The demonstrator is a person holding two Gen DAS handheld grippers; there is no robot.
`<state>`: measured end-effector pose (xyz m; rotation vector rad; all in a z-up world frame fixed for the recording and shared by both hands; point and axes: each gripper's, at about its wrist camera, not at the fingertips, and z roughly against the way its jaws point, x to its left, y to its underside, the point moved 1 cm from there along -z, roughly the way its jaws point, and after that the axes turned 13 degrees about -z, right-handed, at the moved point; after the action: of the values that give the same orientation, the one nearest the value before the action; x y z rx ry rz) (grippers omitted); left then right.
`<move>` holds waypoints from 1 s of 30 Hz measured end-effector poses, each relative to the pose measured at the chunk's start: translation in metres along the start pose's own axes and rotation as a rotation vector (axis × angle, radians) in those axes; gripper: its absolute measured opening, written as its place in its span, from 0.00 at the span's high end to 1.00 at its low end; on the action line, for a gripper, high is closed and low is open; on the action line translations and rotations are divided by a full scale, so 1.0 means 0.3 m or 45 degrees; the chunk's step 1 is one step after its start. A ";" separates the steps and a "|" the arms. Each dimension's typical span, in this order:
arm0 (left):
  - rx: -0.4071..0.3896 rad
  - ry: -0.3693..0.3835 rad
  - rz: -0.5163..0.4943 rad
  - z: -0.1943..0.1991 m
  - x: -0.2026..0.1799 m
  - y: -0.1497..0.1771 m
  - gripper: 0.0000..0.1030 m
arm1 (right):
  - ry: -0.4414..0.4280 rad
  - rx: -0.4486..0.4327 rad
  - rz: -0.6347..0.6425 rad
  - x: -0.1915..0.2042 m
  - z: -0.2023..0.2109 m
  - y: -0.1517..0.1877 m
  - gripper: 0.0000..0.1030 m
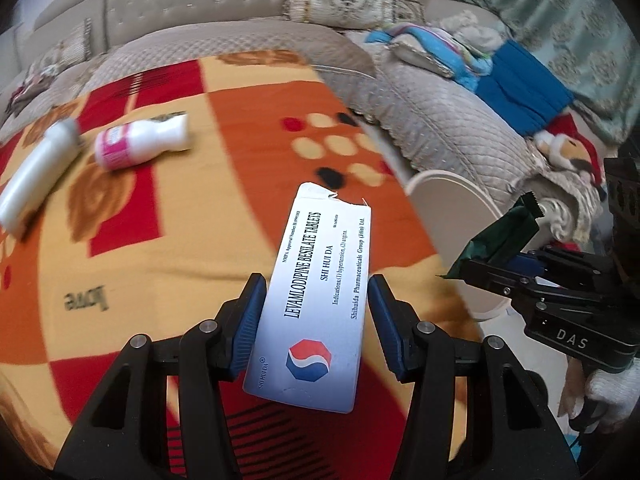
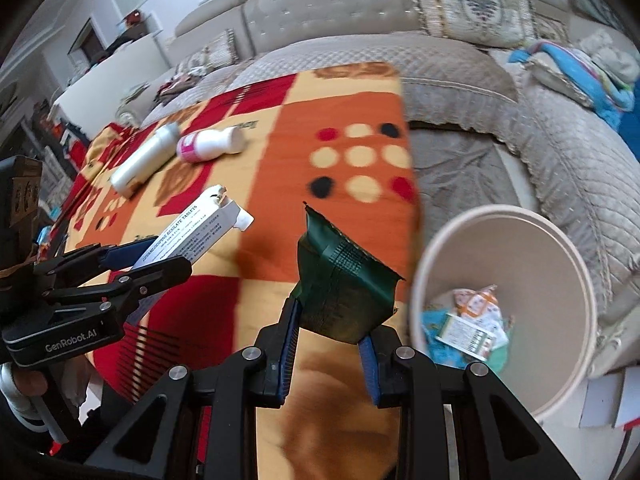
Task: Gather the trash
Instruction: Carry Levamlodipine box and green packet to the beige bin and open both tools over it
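My left gripper [image 1: 316, 300] is shut on a white medicine box [image 1: 316, 300] and holds it above the patterned blanket [image 1: 180, 240]. The box also shows in the right wrist view [image 2: 196, 232]. My right gripper [image 2: 330, 320] is shut on a dark green wrapper [image 2: 340, 284], just left of the round beige trash bin [image 2: 560, 256]; the wrapper shows in the left wrist view [image 1: 500, 236]. Two white bottles lie on the blanket: a plain one [image 1: 36, 176] and a pink-labelled one [image 1: 140, 144].
The bin holds several pieces of packaging [image 2: 476, 324] and stands on the floor beside the blanket's right edge. A grey quilted sofa [image 2: 540, 160] with cushions and a blue cloth [image 1: 516, 92] curves behind.
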<state>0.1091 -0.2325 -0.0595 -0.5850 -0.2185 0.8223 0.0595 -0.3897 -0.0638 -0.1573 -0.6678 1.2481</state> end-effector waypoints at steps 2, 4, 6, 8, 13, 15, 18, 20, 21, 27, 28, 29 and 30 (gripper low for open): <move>-0.001 0.021 -0.022 -0.015 -0.043 -0.025 0.51 | 0.022 -0.010 -0.028 -0.050 0.019 0.003 0.74; -0.004 0.045 -0.044 -0.030 -0.093 -0.054 0.51 | 0.046 -0.017 -0.055 -0.103 0.035 0.006 0.74; -0.006 0.059 -0.066 -0.043 -0.137 -0.078 0.51 | 0.071 -0.023 -0.088 -0.164 0.051 0.010 0.74; -0.005 0.075 -0.087 -0.057 -0.179 -0.101 0.51 | 0.092 -0.028 -0.117 -0.216 0.067 0.015 0.74; 0.012 0.127 -0.131 -0.111 -0.290 -0.150 0.51 | 0.143 -0.033 -0.190 -0.348 0.089 0.022 0.74; 0.017 0.146 -0.138 -0.131 -0.321 -0.165 0.51 | 0.157 -0.031 -0.217 -0.394 0.090 0.028 0.74; 0.037 0.176 -0.143 -0.169 -0.366 -0.187 0.51 | 0.180 -0.023 -0.255 -0.452 0.083 0.033 0.74; 0.051 0.209 -0.140 -0.198 -0.395 -0.202 0.51 | 0.199 -0.014 -0.279 -0.487 0.073 0.036 0.74; 0.053 0.216 -0.140 -0.205 -0.403 -0.205 0.51 | 0.209 -0.010 -0.292 -0.507 0.067 0.038 0.74; 0.063 0.227 -0.153 -0.252 -0.456 -0.235 0.51 | 0.227 0.012 -0.352 -0.586 0.040 0.053 0.73; 0.063 0.228 -0.157 -0.257 -0.462 -0.237 0.51 | 0.228 0.014 -0.357 -0.592 0.036 0.058 0.74; 0.062 0.230 -0.159 -0.259 -0.463 -0.239 0.51 | 0.230 0.018 -0.361 -0.601 0.031 0.061 0.73; 0.063 0.230 -0.163 -0.263 -0.466 -0.240 0.51 | 0.231 0.020 -0.365 -0.605 0.027 0.063 0.73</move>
<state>0.0923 -0.4068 -0.0781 -0.5890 -0.0694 0.6455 0.0111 -0.5506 -0.1352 -0.1543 -0.5030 0.9509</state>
